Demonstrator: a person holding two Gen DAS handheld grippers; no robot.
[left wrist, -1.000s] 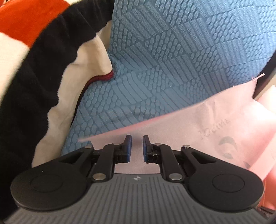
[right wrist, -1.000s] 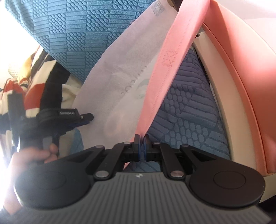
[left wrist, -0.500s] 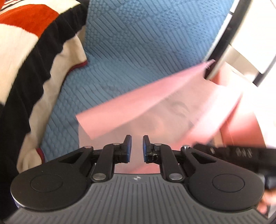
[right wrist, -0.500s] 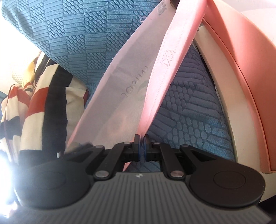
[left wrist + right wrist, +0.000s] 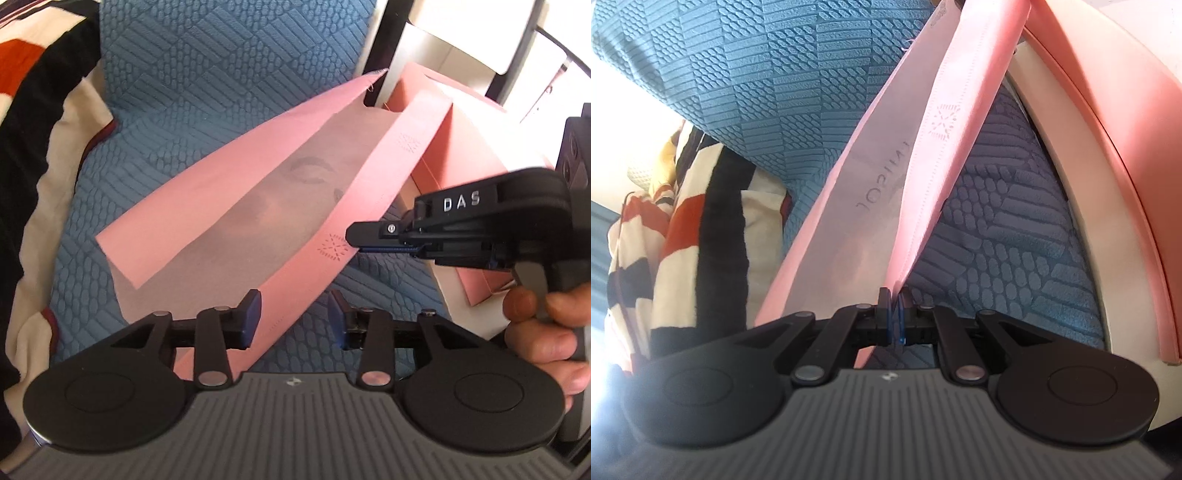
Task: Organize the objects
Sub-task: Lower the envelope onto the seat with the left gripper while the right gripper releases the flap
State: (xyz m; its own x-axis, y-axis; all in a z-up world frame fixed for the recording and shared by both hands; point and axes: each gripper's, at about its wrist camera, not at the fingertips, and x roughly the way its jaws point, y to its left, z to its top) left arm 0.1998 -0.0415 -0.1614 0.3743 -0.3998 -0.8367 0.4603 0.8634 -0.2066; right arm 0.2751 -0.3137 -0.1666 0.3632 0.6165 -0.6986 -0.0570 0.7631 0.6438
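Note:
A pink non-woven bag (image 5: 236, 199) hangs stretched above a blue quilted cushion (image 5: 221, 74). My right gripper (image 5: 894, 317) is shut on the bag's pink handle strap (image 5: 956, 122); it also shows in the left wrist view (image 5: 360, 242), pinching the strap (image 5: 373, 188) from the right. My left gripper (image 5: 293, 317) is open, its jaws on either side of the strap's lower end, not touching it. The bag's body (image 5: 864, 192) shows faint grey print.
A striped black, white and orange blanket (image 5: 33, 122) lies at the left, also in the right wrist view (image 5: 683, 229). A pink and cream box (image 5: 1115, 155) stands at the right beside the cushion (image 5: 775, 74). A dark frame post (image 5: 376, 51) rises behind.
My left gripper has swung right and opened wider around the strap's lower end. The right gripper has come into its view. The right gripper stays shut on the strap.

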